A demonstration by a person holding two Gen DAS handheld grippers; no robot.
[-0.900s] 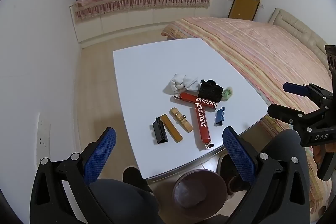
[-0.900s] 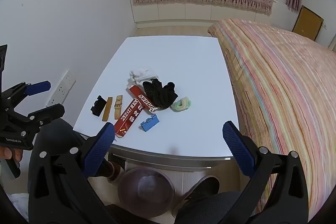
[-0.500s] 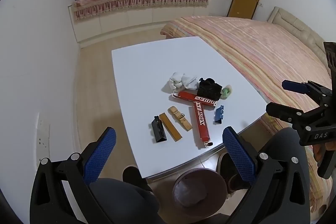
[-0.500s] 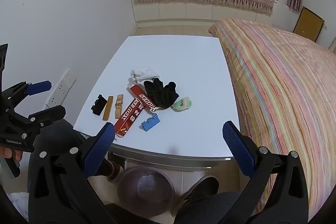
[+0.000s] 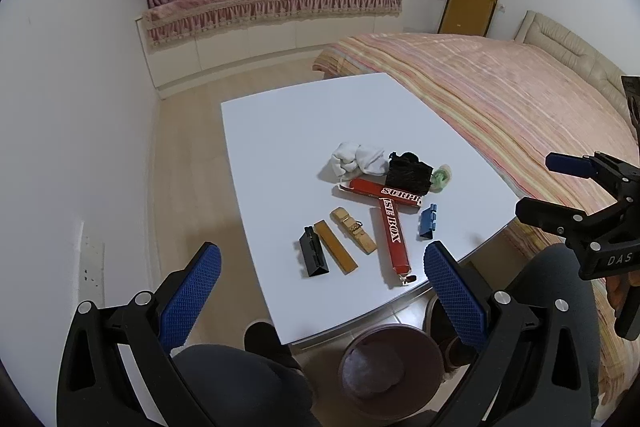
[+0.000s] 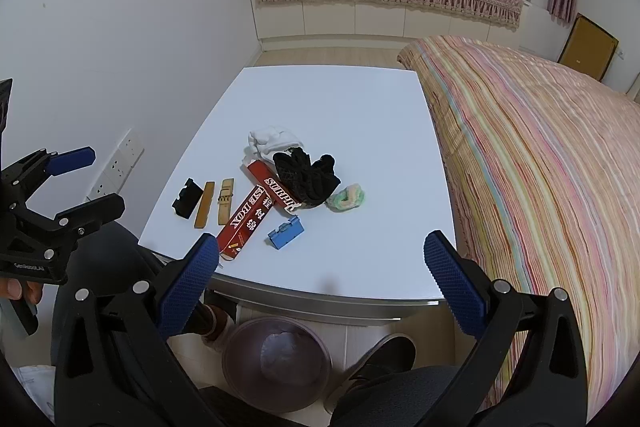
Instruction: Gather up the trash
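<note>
Unmoved, trash (image 5: 394,235) lies beyond tongs (image 5: 320,287).

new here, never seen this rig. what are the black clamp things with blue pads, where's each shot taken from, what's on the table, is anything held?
No robot: a person holds a two-finger clamp in each hand, and a fisheye camera on each clamp looks forward along its fingers.

In the left wrist view the big blue pads at the bottom belong to the left gripper; the clamp at the right edge is the right gripper. The right wrist view mirrors this.

Both stand wide open above the near edge, holding nothing.

On the white table lie a white cloth, a black cloth resting partly on crossed red boxes, a small green bundle, a blue clip, two tan strips and a black clip.

On the floor below sits a lined trash bin, between the person's legs.
</note>
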